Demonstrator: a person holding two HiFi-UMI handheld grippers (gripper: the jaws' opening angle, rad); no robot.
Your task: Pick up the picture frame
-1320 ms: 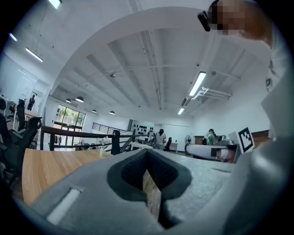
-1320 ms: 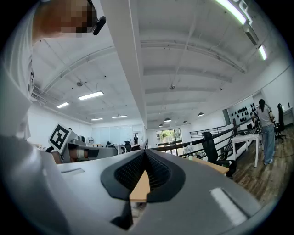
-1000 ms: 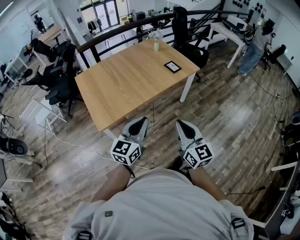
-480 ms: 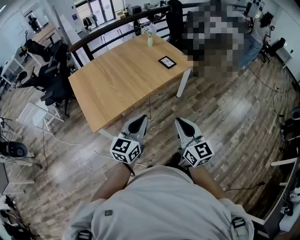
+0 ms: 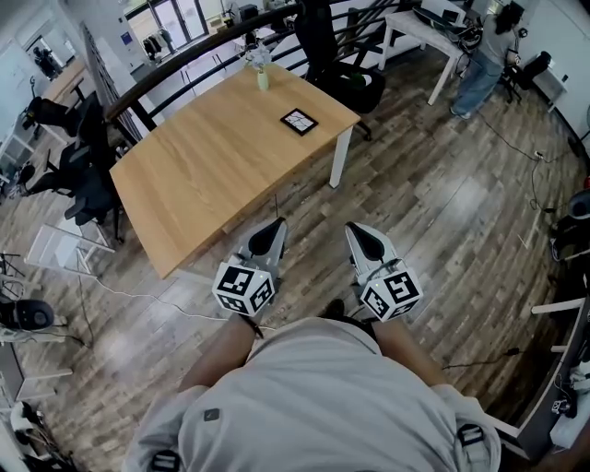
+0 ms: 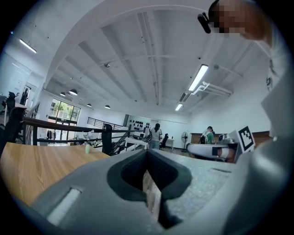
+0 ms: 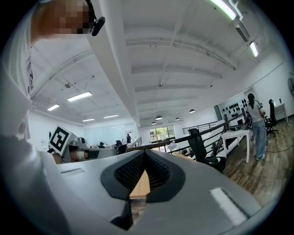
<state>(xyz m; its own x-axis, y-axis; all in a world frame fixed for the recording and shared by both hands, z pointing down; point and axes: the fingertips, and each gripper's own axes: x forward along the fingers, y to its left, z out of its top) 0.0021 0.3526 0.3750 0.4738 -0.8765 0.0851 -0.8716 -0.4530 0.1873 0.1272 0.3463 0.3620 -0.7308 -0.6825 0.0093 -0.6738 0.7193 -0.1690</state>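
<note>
Floor [image 5: 442, 212]: wood planks, under everything.
Table [image 5: 194, 175]: large wooden top on white legs, left of centre. Its near edge and bare top lie between the grippers and the frame.
Railing [image 5: 175, 64]: black, runs along the table's far side.
White desk [image 5: 419, 26]: far right.
Office chairs [image 5: 88, 180]: black, left of the table; another black chair [image 5: 318, 37] stands beyond its far corner.
Standing person [image 5: 479, 60]: far right, beside the white desk.
Left gripper [image 5: 276, 225]: over the floor just short of the table's near edge, jaws together with nothing between them.
Right gripper [image 5: 354, 230]: beside the left one, well apart from the table, jaws together and empty.
Cable [image 5: 138, 297]: thin, on the floor near left.
Vase [image 5: 263, 79]: small and pale green, at the table's far edge.
Picture frame [image 5: 299, 122]: flat on the table near its far right corner, well apart from both grippers and near the vase.
Change: the table, frame and vase now sit further left in the head view than a second ago; the grippers keep their side-by-side pose with jaws closed as before.
Count: one table, one picture frame, one vase, two grippers, one standing person, at least three chairs.
</note>
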